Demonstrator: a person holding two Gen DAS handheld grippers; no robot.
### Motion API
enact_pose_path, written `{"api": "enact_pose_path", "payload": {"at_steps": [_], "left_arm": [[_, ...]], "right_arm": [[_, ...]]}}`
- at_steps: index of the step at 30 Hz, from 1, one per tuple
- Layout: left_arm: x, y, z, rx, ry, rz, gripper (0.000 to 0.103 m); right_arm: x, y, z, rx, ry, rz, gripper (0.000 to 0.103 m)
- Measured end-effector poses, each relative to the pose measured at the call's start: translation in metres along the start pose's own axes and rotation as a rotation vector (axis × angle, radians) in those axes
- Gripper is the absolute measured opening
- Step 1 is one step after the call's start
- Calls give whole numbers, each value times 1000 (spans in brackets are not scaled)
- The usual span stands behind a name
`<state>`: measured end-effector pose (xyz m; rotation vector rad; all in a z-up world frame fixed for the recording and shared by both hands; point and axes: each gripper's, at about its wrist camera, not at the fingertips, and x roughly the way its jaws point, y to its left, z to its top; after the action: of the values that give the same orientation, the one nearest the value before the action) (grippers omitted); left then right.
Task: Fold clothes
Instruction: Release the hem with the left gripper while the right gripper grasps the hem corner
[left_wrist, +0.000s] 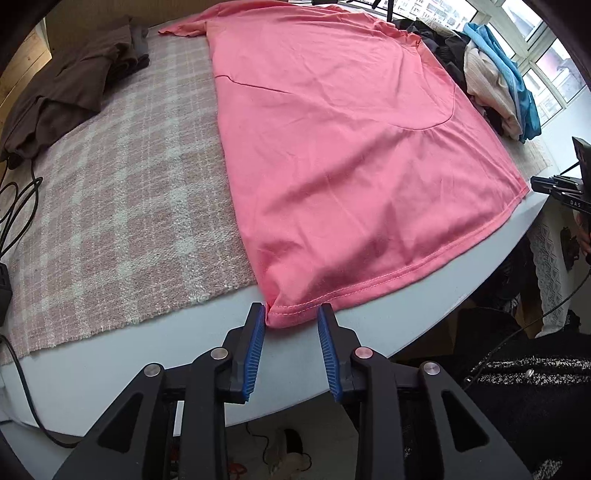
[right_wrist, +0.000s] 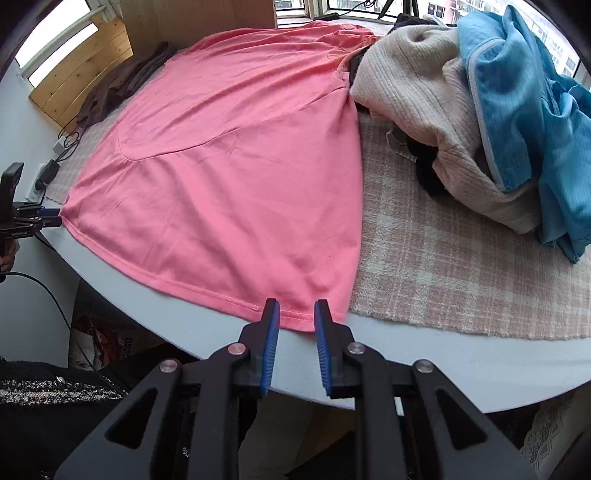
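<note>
A bright room with windows along the far side holds a pale rounded surface (left_wrist: 303, 373) covered mostly by a pink-and-white checked blanket (left_wrist: 122, 206). At the far left corner lies a crumpled brown garment (left_wrist: 66, 85), probably set aside. The pink T-shirt (left_wrist: 332, 147) lies spread flat down the middle, its hem along the near edge, laid out, it seems, for folding. The left gripper (left_wrist: 291, 314) stands at the hem's left corner, fingers spread, the cloth between them but not pinched. The right gripper (right_wrist: 295, 312) stands at the hem's right corner, fingers likewise apart over the fabric. At the far right edge, a cream knit (right_wrist: 417, 99) and a blue jacket (right_wrist: 524, 122) wait in a heap.
</note>
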<state>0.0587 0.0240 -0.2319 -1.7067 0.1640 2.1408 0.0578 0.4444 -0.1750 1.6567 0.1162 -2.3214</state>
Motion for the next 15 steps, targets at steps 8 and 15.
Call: {"api": "enact_pose_path", "payload": {"at_steps": [8, 15], "left_arm": [[-23, -4, -7, -52, -51, -76, 28], [-63, 30, -59, -160, -130, -12, 29]], "right_arm": [[-14, 106, 57, -141, -99, 267, 35], [27, 263, 89, -439, -50, 404, 36]]}}
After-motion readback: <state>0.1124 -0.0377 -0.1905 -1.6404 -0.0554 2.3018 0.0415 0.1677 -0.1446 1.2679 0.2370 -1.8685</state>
